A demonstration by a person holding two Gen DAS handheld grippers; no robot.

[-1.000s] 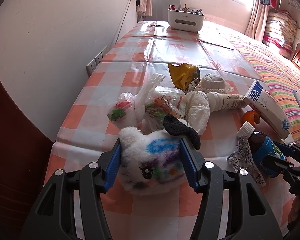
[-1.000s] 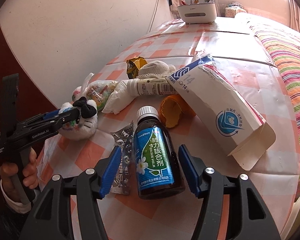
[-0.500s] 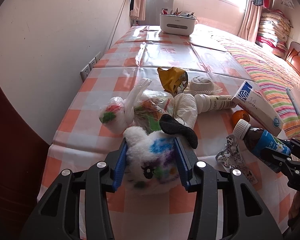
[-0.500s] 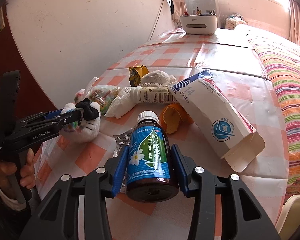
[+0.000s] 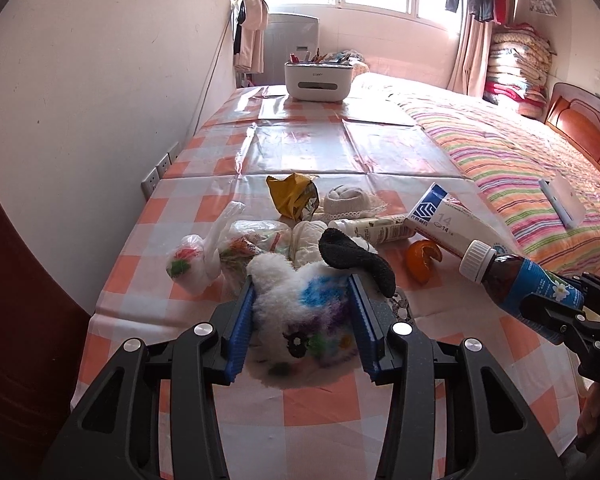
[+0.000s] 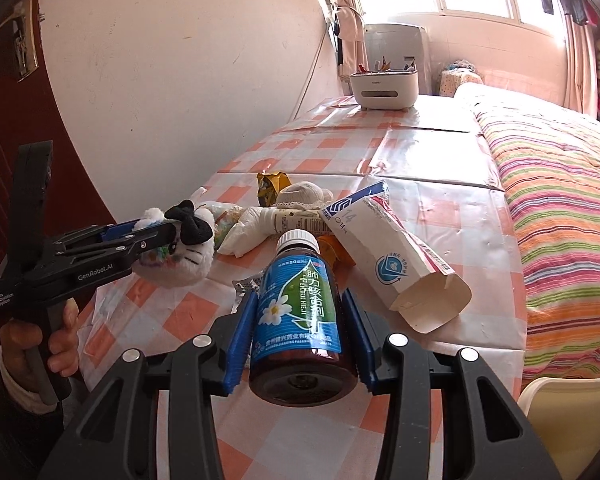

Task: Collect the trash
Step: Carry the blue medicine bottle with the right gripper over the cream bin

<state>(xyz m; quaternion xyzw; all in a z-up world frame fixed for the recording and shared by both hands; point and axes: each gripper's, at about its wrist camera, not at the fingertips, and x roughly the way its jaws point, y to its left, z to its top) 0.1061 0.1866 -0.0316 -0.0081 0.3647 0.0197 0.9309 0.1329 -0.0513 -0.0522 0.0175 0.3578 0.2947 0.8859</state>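
My left gripper (image 5: 302, 312) is shut on a white plush cat toy (image 5: 300, 312) with a black bow and holds it above the checked table (image 5: 300, 148). My right gripper (image 6: 300, 316) is shut on a brown medicine bottle (image 6: 300, 308) with a blue label and white cap, lifted off the table. The bottle (image 5: 520, 280) also shows at the right of the left wrist view. The toy (image 6: 180, 252) shows at the left of the right wrist view.
On the table lie a tied plastic bag (image 5: 216, 252), a yellow wrapper (image 5: 292, 196), a white sock ball (image 5: 348, 200), a white tube (image 5: 376, 230), an orange peel (image 5: 422, 258), an open carton (image 6: 396, 256) and a blister pack (image 6: 246, 286). A white caddy (image 5: 318, 80) stands far back. A striped bed (image 5: 520, 168) lies right.
Both grippers closed on their objects and lifted them off the table. The toy and the bottle now hang higher, and both views have risen and tilted back.
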